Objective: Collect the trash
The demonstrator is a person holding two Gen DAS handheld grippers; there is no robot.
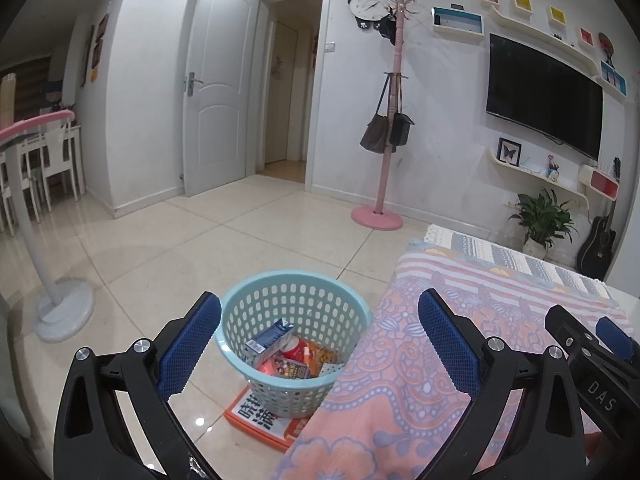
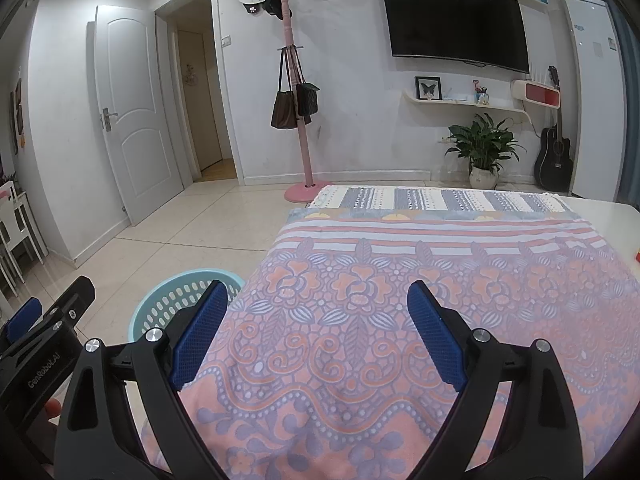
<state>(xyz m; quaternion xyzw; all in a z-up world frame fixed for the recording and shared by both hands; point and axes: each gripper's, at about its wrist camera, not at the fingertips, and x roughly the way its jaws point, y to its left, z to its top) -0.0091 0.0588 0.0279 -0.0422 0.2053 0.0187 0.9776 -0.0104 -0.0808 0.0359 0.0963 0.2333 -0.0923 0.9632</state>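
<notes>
Left tool [image 1: 320, 336] spread wide, gripping nothing, above the blue basket [image 1: 256, 300] on the floor beside the tabletop's patterned cloth [image 1: 420, 360]; trash [image 1: 292, 356] piled inside the basket; right tool [image 2: 318, 328] likewise released, empty, over the cloth; beyond, pink coat stand [image 2: 298, 128].

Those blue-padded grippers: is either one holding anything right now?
No. The left gripper and right gripper are both open and empty; trash already lies in the basket.
</notes>
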